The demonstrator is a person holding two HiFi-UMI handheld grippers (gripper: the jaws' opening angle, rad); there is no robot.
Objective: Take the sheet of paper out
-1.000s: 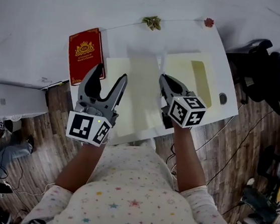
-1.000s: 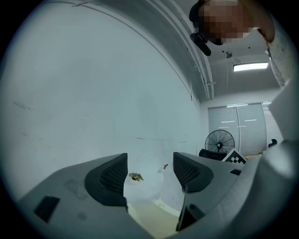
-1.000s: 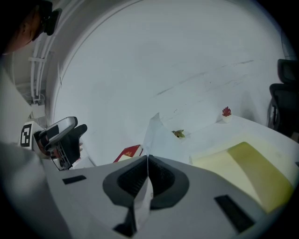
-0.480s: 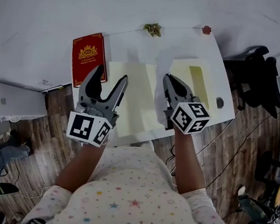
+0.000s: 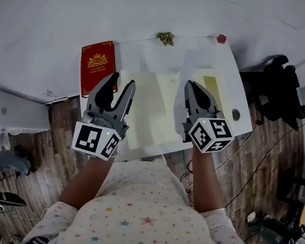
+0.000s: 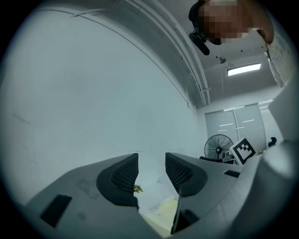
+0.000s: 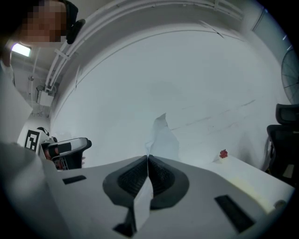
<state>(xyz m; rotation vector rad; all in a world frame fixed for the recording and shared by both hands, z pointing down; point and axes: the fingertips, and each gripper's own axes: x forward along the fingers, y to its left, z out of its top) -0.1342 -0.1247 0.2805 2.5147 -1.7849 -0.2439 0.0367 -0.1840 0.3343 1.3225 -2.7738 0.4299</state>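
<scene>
A pale yellow folder (image 5: 139, 123) lies open on the white table (image 5: 232, 67). My right gripper (image 5: 193, 90) hovers over its middle and is shut on a white sheet of paper (image 5: 158, 64), which hangs lifted off the folder. In the right gripper view the sheet (image 7: 161, 136) sticks up from between the closed jaws of my right gripper (image 7: 148, 161). My left gripper (image 5: 121, 84) stands open above the folder's left part, holding nothing. In the left gripper view my left gripper (image 6: 152, 161) shows a clear gap, with the folder (image 6: 161, 210) below.
A red book (image 5: 98, 64) lies at the table's left edge. A green ornament (image 5: 164, 37) and a red one (image 5: 221, 39) sit at the far edge. A small dark disc (image 5: 235, 113) rests at the right. A black chair (image 5: 273, 84) stands right of the table.
My right gripper has moved a little to the right with the sheet held in it. The left gripper has stayed open and almost still.
</scene>
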